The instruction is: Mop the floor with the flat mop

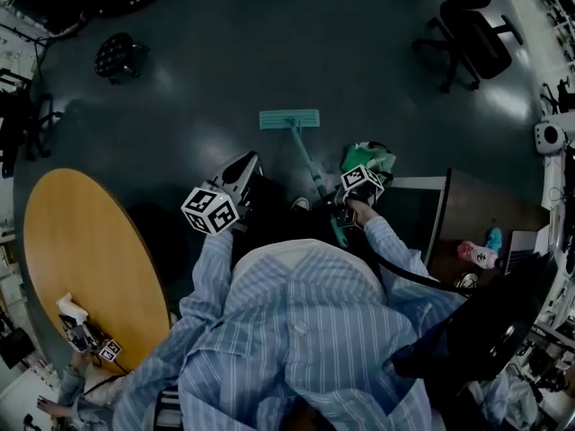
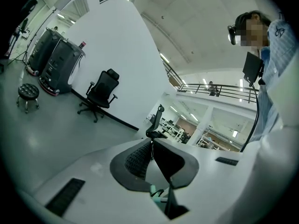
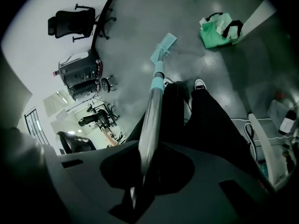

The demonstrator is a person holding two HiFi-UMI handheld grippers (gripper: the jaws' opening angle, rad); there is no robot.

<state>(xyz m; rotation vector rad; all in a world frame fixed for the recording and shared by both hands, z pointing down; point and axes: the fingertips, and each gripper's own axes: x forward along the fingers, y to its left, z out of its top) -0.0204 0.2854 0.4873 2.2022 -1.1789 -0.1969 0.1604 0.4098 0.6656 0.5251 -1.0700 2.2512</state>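
Grey glossy floor (image 1: 207, 70), chair (image 1: 472, 30) beyond. Mop (image 1: 304, 155) pointing head-forward from right gripper (image 3: 145, 164), jaws clamping its handle; left gripper (image 2: 152, 148) closed, empty.

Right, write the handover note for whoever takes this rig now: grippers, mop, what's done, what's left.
Right gripper: shut on the silver metal handle of the flat mop.
Left gripper: shut, empty, off the mop.
Teal rectangular mop head: flat on the dark grey floor; a green bag lies just right of the handle.
Done: cannot tell; no wet track shows.
Left: mop the floor, probably with the left gripper on the handle too.
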